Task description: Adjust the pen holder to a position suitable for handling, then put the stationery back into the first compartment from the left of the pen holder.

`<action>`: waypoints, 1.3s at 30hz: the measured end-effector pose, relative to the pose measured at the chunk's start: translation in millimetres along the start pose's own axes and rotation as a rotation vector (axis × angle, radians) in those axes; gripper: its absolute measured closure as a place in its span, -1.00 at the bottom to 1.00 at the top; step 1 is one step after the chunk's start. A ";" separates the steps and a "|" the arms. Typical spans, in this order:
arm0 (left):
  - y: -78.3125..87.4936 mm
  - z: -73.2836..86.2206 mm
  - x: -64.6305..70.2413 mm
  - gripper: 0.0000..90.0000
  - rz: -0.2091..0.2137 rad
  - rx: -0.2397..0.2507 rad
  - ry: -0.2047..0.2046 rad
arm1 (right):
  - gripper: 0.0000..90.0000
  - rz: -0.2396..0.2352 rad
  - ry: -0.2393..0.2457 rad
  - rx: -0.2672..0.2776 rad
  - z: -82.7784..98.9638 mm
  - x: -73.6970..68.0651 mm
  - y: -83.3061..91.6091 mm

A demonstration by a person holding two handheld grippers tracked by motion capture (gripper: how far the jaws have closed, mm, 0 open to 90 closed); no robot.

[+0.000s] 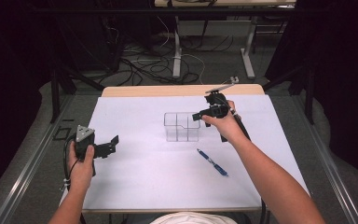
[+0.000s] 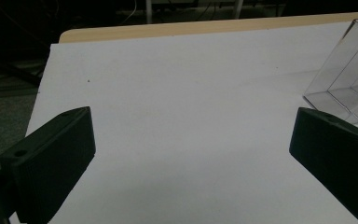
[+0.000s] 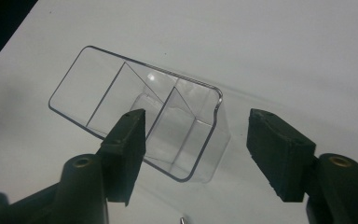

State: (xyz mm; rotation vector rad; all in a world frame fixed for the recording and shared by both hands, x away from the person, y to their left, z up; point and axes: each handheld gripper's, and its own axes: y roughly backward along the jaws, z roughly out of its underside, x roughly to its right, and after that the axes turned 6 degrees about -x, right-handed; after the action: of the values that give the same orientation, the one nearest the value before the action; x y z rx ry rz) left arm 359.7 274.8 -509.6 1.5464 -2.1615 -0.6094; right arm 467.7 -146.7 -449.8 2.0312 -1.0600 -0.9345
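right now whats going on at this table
A person holds a gripper in each hand over a white-covered table. The right gripper is at the near end of a clear divided container, its jaws open with one end of the box between them and neither pad pressing on it. The compartments look empty. The left gripper sits apart at the left, open and holding nothing. A blue pen lies on the table, nearer the person, untouched.

Open white table [image 1: 140, 182] all around, blocked in the middle only by clear box [image 1: 182, 126], with blue pen [image 1: 212, 162] lying near it toward the right front.
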 end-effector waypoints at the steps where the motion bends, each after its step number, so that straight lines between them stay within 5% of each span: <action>1: 0.0 0.0 0.1 -1.00 0.000 -0.002 -0.003 | -0.24 0.005 0.007 0.001 0.5 0.1 1.3; 6: 0.3 -0.1 0.2 -1.00 0.000 -0.001 -0.003 | -0.49 0.053 0.050 0.030 4.2 1.9 5.3; 20: 0.0 0.0 1.0 -1.00 -0.003 -0.006 -0.009 | -0.39 0.092 0.102 0.115 15.3 16.9 24.5; 24: -0.5 0.4 1.6 -1.00 0.000 -0.007 -0.005 | -0.60 0.131 0.130 0.100 20.0 18.8 26.7; 28: -0.2 0.1 2.4 -1.00 -0.001 -0.006 -0.005 | -0.57 0.155 0.186 0.078 27.9 19.8 27.8; 39: 0.0 0.2 3.9 -1.00 -0.005 -0.004 -0.011 | -0.97 0.106 0.250 0.025 61.3 23.2 26.2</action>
State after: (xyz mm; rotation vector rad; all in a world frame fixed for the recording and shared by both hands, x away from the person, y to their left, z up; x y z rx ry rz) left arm 358.3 271.1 -509.5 1.5503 -2.1641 -0.6249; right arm 416.8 -192.1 -468.2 2.0277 -1.0345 -0.5980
